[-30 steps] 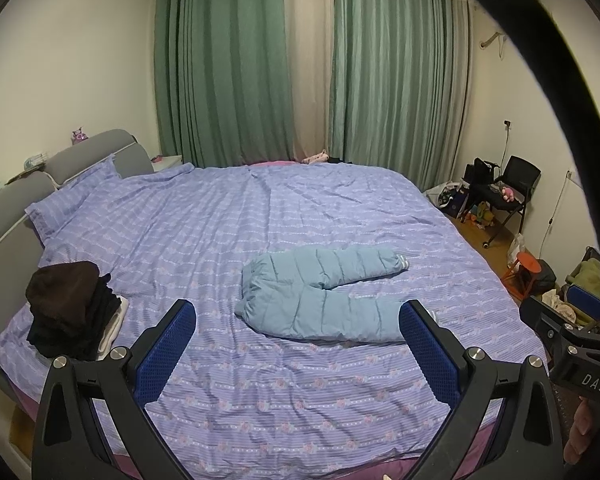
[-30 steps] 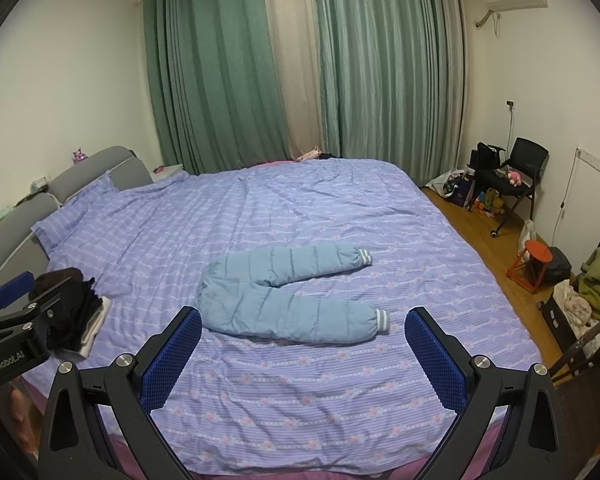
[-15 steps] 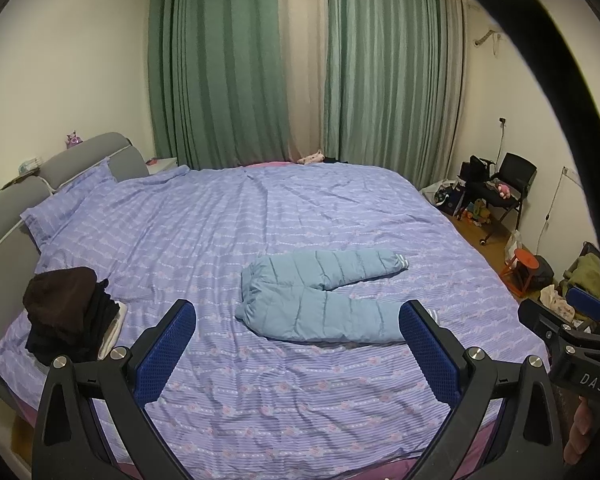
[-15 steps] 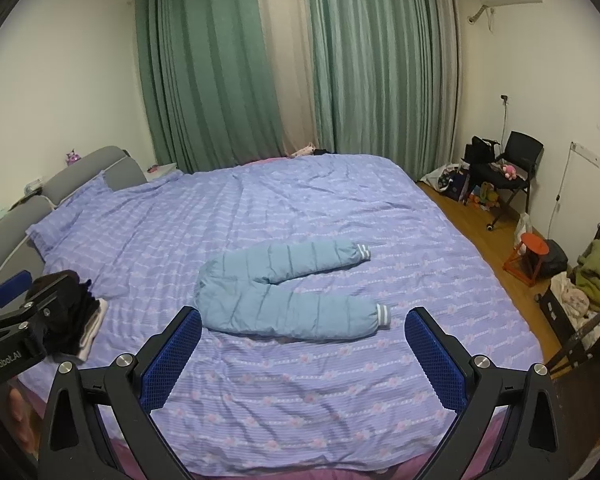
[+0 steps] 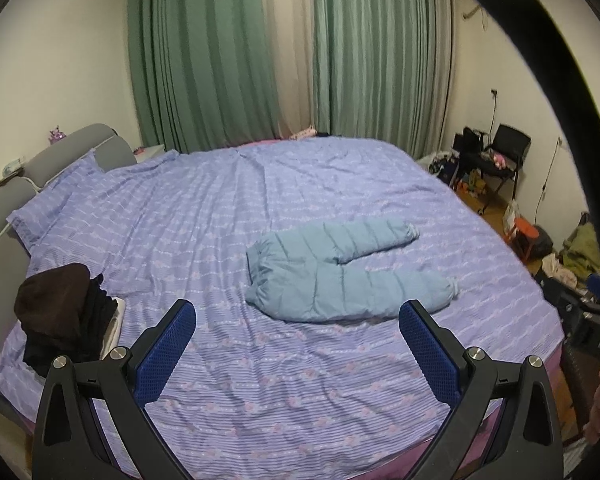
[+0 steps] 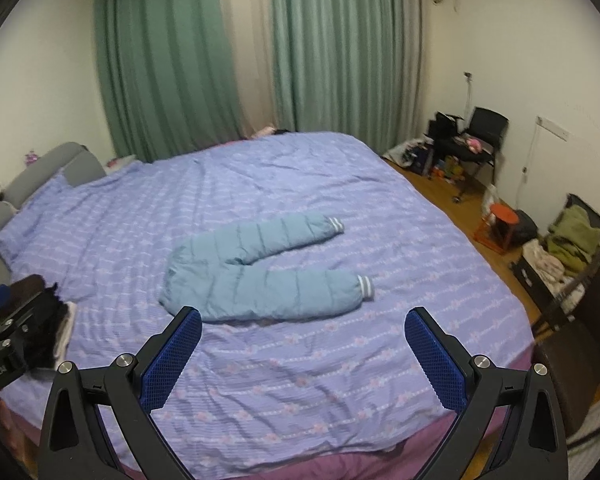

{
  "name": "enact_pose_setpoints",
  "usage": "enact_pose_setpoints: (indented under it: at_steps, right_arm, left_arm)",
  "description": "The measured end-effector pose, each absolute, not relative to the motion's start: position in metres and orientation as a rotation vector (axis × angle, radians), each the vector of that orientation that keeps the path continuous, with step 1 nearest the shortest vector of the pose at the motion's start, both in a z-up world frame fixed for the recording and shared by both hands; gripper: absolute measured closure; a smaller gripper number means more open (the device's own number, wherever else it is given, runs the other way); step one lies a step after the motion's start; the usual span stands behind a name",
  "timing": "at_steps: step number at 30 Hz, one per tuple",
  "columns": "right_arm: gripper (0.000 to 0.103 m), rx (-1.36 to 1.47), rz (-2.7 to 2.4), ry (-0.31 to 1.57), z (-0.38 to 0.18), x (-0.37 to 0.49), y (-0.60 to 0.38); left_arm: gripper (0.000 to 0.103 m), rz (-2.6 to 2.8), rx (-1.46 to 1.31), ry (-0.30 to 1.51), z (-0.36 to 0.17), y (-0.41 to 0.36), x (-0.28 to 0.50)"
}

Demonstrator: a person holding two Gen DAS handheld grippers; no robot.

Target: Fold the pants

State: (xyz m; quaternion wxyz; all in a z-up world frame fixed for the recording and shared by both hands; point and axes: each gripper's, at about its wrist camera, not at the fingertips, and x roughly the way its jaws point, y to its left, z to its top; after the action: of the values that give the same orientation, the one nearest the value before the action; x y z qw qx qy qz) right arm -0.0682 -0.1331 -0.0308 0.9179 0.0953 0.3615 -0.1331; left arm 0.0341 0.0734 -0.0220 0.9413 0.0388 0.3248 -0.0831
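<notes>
Light blue padded pants [image 5: 332, 276] lie flat on the purple bed cover [image 5: 260, 380], waist to the left, both legs spread apart pointing right; they also show in the right wrist view [image 6: 260, 276]. My left gripper [image 5: 298, 320] is open and empty, held above the bed's near edge, short of the pants. My right gripper [image 6: 304, 328] is open and empty, also above the near part of the bed [image 6: 300, 392], apart from the pants. The left gripper's body shows at the left edge of the right wrist view [image 6: 8, 344].
A pile of dark clothes [image 5: 66, 312] sits on the bed's left near corner. Grey headboard [image 5: 80, 152] at left, green curtains [image 5: 204, 60] behind. On the right floor stand a black chair [image 6: 480, 140], an orange stool [image 6: 500, 224] and piled clothes [image 6: 568, 240].
Both cameras have tilted and shifted slightly, so the bed and pants sit a little higher in view. The pants have not moved. Both grippers stay open.
</notes>
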Motion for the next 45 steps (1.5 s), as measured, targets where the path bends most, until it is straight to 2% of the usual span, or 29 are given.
enact_pose_setpoints:
  at_steps: [11,22,35,45]
  right_arm:
    - [0.001,0.143,-0.312,0.767,-0.059,-0.023,-0.136]
    - [0.001,0.175,-0.269,0.827,-0.107,0.067,-0.165]
    - [0.003,0.219,-0.290,1.087,-0.236,0.159,-0.216]
    - [0.011,0.419,-0.327,1.195,-0.321,0.189,-0.241]
  left_arm:
    - [0.000,-0.131,0.072,0.706,-0.051,0.076,0.097]
    - [0.000,-0.085,0.020,0.764,-0.096,0.071,0.176]
    - [0.000,-0.026,0.014,1.054,-0.235,0.062,0.285]
    - [0.003,-0.027,-0.021,1.216,-0.315,0.056,0.312]
